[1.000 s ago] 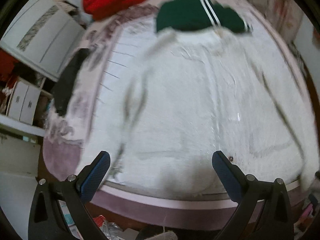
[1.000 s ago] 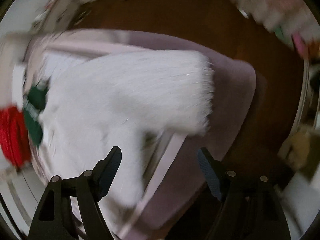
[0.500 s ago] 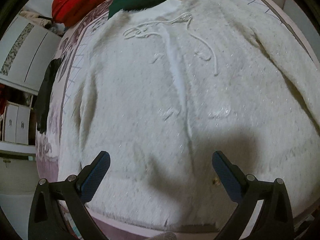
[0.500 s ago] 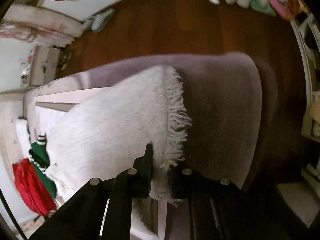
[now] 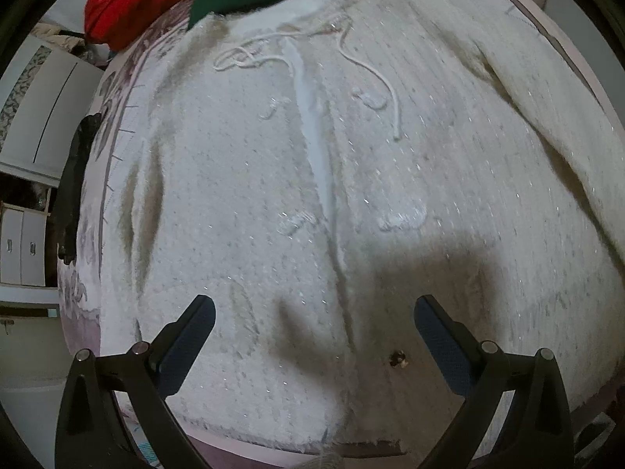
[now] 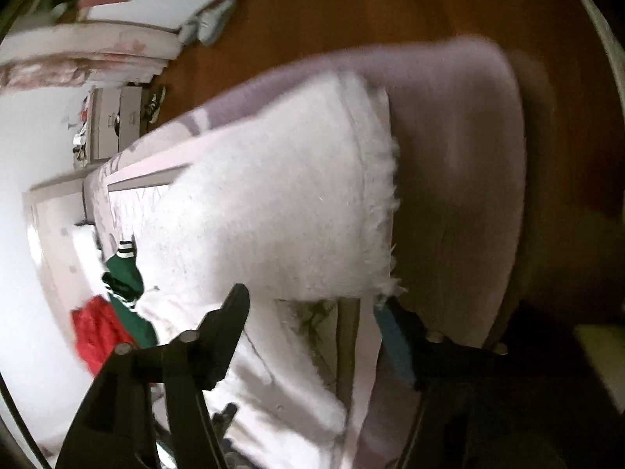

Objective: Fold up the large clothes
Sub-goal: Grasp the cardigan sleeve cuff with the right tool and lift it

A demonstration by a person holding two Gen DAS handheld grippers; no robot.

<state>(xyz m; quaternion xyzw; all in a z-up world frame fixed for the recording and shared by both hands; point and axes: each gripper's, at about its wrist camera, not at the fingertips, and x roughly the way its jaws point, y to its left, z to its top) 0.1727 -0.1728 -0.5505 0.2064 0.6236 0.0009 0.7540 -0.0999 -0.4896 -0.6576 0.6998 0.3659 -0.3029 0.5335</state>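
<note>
Left wrist view: fluffy white cardigan (image 5: 351,195) lies spread flat on the bed (image 5: 117,90), soft, bulky and floppy, best pinched at its hem by the wide-open left gripper (image 5: 312,336).

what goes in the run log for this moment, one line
stage: spreading fluffy white sweater flat on bed | left claw: open, above hem | right claw: just opened, jaws apart at frayed hem corner | folds: none yet
</note>
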